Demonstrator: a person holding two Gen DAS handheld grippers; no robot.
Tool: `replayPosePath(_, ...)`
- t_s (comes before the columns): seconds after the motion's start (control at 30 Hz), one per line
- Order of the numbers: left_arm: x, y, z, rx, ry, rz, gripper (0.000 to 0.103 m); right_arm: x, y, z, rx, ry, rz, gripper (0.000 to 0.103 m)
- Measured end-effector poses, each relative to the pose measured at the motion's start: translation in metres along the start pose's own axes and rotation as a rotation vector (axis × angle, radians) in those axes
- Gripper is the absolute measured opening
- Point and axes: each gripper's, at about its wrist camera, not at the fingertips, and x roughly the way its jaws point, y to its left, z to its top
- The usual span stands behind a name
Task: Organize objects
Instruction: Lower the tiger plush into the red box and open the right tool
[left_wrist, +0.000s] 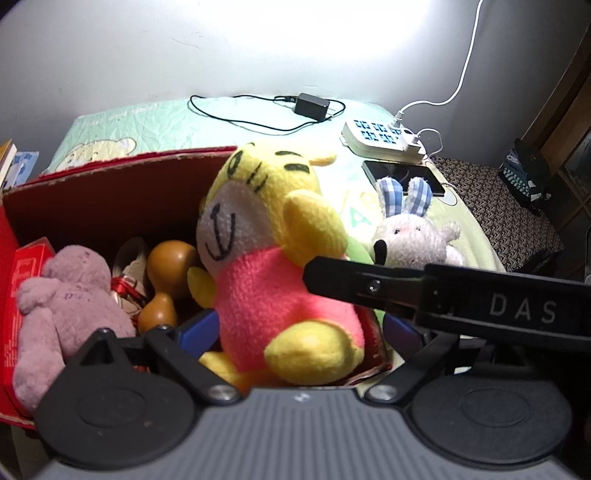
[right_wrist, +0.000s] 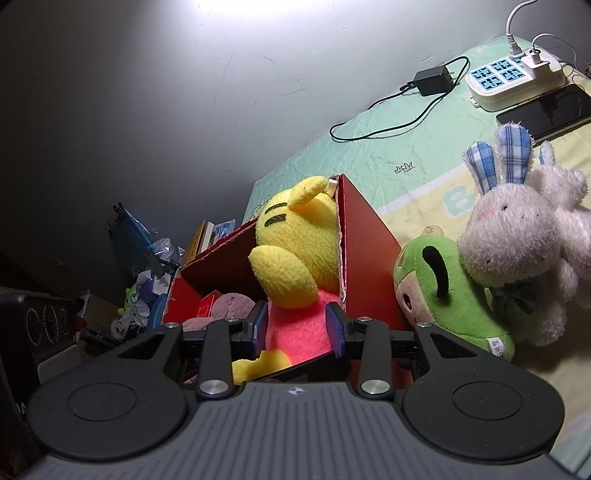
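A yellow plush (left_wrist: 280, 258) in a pink shirt is seen leaning over the right wall of a red box (left_wrist: 110, 184) on the bed (right_wrist: 388, 147), head inside, feet at the near rim. In the right wrist view, the right gripper (right_wrist: 299, 328) is clamped on the plush's pink body, blue pads (right_wrist: 334, 325) pressed to both sides. The left gripper (left_wrist: 295, 332) is spread wide around the plush; its pads are not seen to touch it. Inside the box a mauve plush (left_wrist: 66, 295) lies at the left wall, a wooden gourd (left_wrist: 166, 280) beside it. Outside the right wall, a green plush (right_wrist: 443, 288) and a white rabbit (right_wrist: 524, 251) are touching. A power strip (right_wrist: 517, 81), a phone (right_wrist: 546, 110) and a black adapter (right_wrist: 432, 81) lie toward the bed's far edge.
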Motion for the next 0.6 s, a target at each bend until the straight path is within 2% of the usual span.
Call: replayPosePath(0.6,-0.019,-0.024,-0.009,0.034,-0.038,0.064,0.096,-0.019,0.001,-0.008,-0.023,-0.023,0.009,0.039)
